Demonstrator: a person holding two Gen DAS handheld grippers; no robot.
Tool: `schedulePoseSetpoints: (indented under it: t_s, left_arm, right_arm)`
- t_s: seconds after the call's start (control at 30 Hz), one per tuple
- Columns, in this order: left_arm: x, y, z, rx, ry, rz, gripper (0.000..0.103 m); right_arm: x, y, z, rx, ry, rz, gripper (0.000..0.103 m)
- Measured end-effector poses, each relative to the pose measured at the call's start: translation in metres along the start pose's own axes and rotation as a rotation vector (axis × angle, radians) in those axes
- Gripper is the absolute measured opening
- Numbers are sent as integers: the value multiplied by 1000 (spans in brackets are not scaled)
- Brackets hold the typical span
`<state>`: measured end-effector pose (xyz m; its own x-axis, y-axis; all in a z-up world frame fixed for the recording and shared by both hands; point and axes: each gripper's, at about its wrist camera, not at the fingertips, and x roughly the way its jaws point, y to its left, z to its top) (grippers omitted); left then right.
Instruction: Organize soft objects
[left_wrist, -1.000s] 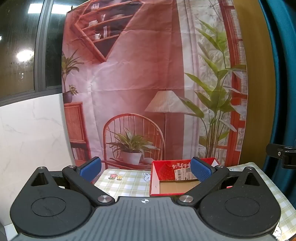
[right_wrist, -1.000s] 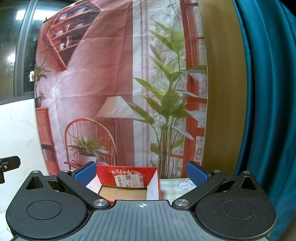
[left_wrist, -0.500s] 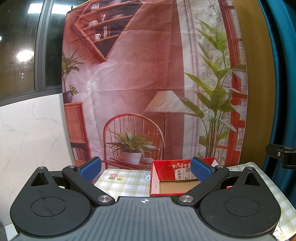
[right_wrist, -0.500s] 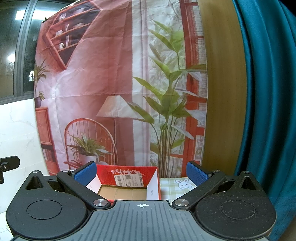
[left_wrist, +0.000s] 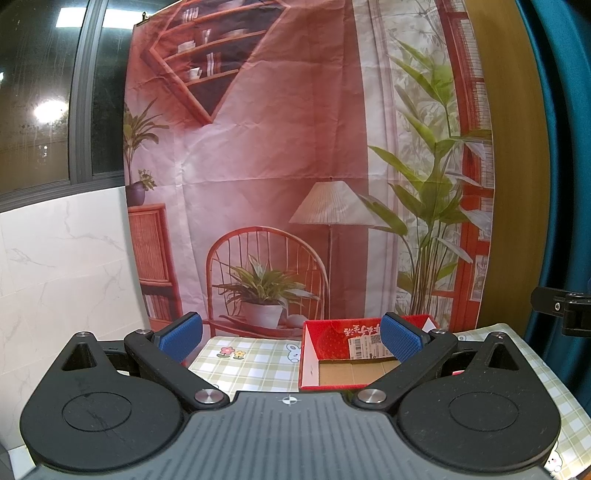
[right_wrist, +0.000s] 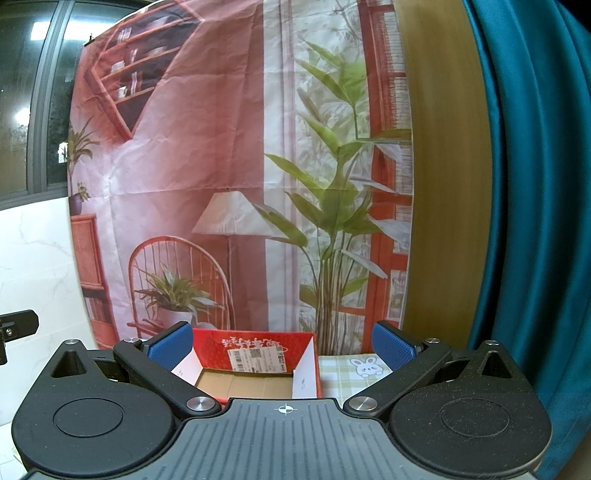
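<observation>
Left wrist view is being filled mostly by the printed fabric backdrop (left_wrist: 295, 155), creased and matte, hung behind the red box (left_wrist: 354, 354). A checked tablecloth (left_wrist: 251, 365) with small cartoon prints is being seen spread under the box and out to its left. The box, a shallow open rectangle of red card with a bare corrugated floor and a white shipping label on its far wall, is being shown lying with its long axis across the view. It is being framed ahead of the left gripper (left_wrist: 291, 336), offset toward that gripper's right finger.

In the right wrist view the red box (right_wrist: 255, 365) is being seen ahead of the right gripper (right_wrist: 282, 345) and toward its left finger, so the box is judged to be lying between the two grippers, about equally near to each.

Both grippers are being held with jaws spread wide and nothing between the ribbed blue pads (left_wrist: 181, 334).

No soft objects are being shown in either view; their place relative to the box cannot be told, and the box is being seen empty.
</observation>
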<state>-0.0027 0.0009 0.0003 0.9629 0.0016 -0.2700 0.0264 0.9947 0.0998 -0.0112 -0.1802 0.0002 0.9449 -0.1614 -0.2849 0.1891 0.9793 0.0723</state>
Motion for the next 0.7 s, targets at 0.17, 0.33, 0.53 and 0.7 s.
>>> schedulePoseSetpoints:
  t_s: [0.17,0.33,0.53,0.7]
  left_arm:
    - [0,0,0,0,3,0,103]
    - [3,0,-1,-1,10,-5,103]
    - [3,2,1,-7,7,-6,103]
    - [10,3,-2,-4,9,-5,103]
  right_arm:
    - [0,1,-1,0,1,0,103]
    - [0,0,-2,0,1,1,103]
    - [0,2,-3,0,1,-1,103]
    - [0,1,-5,-9,-2,9,103]
